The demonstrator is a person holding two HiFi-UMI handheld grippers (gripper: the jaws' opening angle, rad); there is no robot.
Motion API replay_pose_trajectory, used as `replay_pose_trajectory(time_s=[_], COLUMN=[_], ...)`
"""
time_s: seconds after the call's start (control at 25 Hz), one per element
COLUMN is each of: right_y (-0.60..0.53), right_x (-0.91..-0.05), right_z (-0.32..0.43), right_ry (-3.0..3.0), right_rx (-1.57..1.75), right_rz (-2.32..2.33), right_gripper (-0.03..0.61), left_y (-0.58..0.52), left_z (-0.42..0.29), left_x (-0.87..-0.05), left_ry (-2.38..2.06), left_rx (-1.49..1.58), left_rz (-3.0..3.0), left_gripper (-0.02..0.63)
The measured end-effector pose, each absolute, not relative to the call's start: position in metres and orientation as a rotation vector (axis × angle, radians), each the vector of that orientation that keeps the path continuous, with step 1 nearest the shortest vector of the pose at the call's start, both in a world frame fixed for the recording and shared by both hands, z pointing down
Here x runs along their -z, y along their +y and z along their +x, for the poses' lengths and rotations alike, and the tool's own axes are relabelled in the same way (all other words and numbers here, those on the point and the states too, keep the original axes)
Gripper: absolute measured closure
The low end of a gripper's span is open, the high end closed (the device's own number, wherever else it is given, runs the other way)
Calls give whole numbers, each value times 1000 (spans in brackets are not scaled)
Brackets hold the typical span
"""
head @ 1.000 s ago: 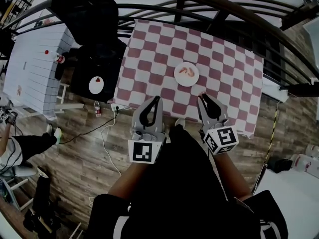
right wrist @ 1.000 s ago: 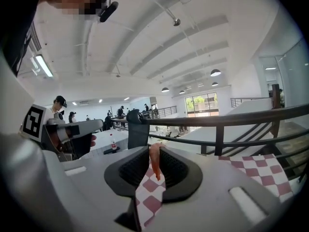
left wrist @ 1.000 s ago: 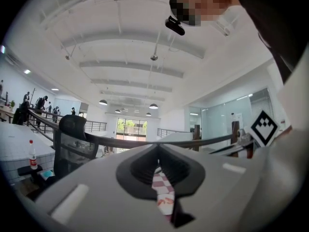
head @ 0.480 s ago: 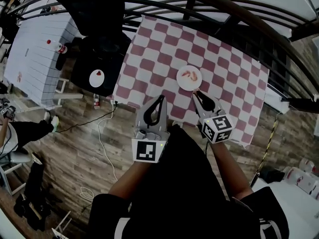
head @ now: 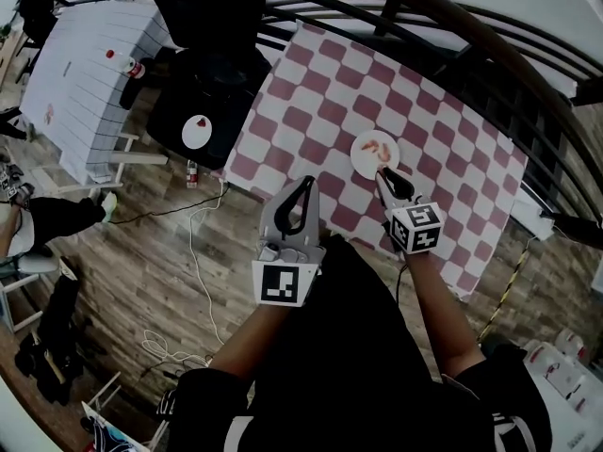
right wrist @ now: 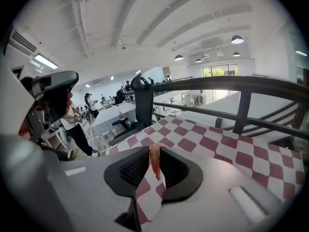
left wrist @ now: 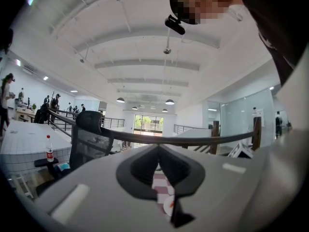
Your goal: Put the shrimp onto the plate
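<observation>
Your R gripper (head: 384,178) pinches a shrimp (right wrist: 154,159), tips at the plate's (head: 364,165) 6 o'clock rim; other shrimp (head: 379,146) lie on it. L gripper (head: 305,185): jaws pressed together, empty, at plate's 8 o'clock

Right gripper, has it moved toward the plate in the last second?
Yes. The right gripper, shut on a shrimp, has gone forward from the tablecloth's near edge to the plate's near rim.
</observation>
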State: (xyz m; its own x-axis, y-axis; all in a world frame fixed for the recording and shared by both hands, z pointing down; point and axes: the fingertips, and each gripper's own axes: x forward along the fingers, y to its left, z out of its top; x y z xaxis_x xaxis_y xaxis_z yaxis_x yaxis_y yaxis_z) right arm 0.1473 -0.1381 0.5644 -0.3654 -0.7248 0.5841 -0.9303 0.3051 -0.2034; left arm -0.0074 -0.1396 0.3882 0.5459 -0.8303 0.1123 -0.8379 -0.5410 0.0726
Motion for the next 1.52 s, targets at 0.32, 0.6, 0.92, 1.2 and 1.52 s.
replay_pose_trajectory(time_s=[0.32, 0.6, 0.92, 1.2, 1.52], right_y=[-149, -149, -164, -174, -178], right_x=[-618, -668, -709, -745, -756], right_z=[152, 145, 157, 159, 163], right_ry=[-2126, -2059, -1975, -1917, -1908], right_rx=[-815, -832, -808, -818, -822], right_rz=[1381, 1324, 1303, 1235, 1222], right_gripper=[511, 511, 509, 511, 509], left_y=[-136, -126, -135, -135, -131], left_z=[0, 2, -1, -4, -18], left_x=[-390, -392, -395, -402, -408], left_ry=[-1469, -1447, -1482, -1515, -1554], left_rx=[-116, -136, -159, -190, -218], left_rz=[2638, 2679, 2633, 2603, 2565], left_gripper=[604, 604, 604, 604, 604])
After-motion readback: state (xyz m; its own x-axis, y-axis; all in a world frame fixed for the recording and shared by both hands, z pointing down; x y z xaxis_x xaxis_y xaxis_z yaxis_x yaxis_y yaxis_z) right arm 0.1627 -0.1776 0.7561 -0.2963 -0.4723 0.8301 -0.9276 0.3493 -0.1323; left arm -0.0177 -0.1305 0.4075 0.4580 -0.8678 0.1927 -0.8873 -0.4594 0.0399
